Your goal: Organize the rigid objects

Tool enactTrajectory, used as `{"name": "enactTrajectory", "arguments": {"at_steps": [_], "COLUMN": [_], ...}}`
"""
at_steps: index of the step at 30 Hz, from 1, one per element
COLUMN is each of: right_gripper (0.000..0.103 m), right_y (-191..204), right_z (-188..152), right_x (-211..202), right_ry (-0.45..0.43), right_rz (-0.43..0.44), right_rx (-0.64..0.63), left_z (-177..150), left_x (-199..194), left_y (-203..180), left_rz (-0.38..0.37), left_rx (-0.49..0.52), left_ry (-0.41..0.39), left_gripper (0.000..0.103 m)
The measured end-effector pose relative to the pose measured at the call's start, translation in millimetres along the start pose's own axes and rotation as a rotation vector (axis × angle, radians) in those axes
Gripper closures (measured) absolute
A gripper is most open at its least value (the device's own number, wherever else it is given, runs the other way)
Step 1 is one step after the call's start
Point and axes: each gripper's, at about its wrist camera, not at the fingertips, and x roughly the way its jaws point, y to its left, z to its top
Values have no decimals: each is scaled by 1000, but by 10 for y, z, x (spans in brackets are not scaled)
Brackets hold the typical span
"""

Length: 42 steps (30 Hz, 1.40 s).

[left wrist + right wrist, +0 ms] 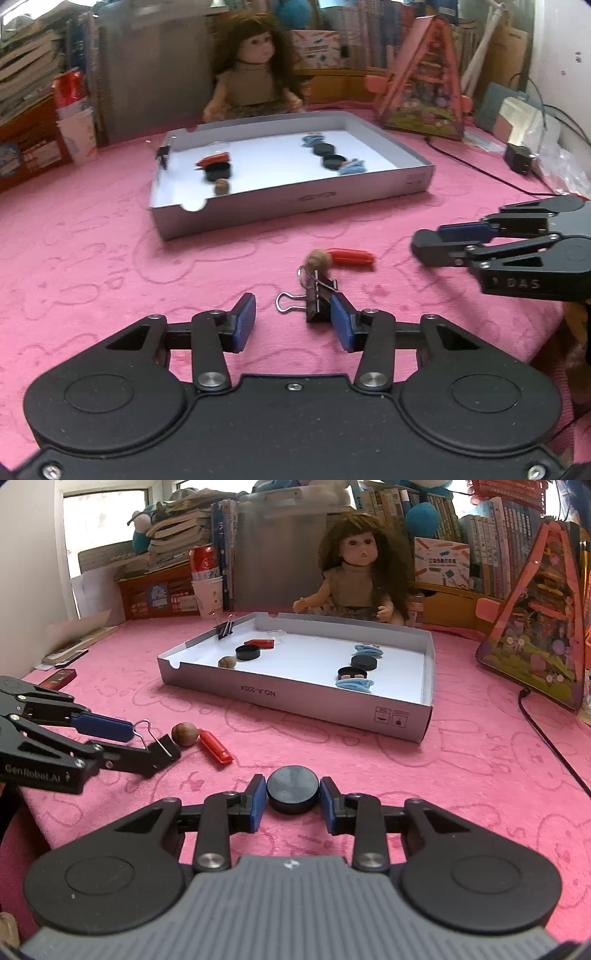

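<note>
Straddling the binder clip on the pink cloth, our left gripper gapes wide; our right gripper seemingly clasps the black disc, tray ahead.

Black puck between right jaws

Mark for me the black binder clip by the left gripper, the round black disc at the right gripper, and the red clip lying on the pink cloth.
Black binder clip (318, 301), left wrist view: on its black body.
Round black disc (293, 788), right wrist view: on its flat top face.
Red clip (216, 751), right wrist view: mid-length on its red body.
</note>
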Motion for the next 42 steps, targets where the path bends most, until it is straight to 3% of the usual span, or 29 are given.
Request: {"name": "enactTrajectory", "arguments": {"at_steps": [6,11,21,24,30,37,42], "right_gripper": [66,66,60,48,40,39,39], "right_y": [3,-10,12,20,60,85,109], "right_z": [-1,-15,-64,-78,-90,-121,-126], "right_x": [2,-11,-16,-17,-3,38,52], "right_ry": [-7,-32,-71,-88,-116,-113,-107], "right_rz": [-27,-78,-95,-105,-146,-181,-184], "right_rx": [3,32,57,66,60,56,37], "left_z": [-8,2,24,14,-30,-54,-58], "left_x": [-30,-3,0,17,90,99,87], "left_y": [112,195,145,96,35,14,109], "left_rz": [111,192,131,131,141,159,170], "left_rx": [16,-50,-138,-145,-171,-146,-156], "left_ry": [-8,0,-20,-21,-18,-41,-43], "left_gripper": [58,55,48,47,46,62,65]}}
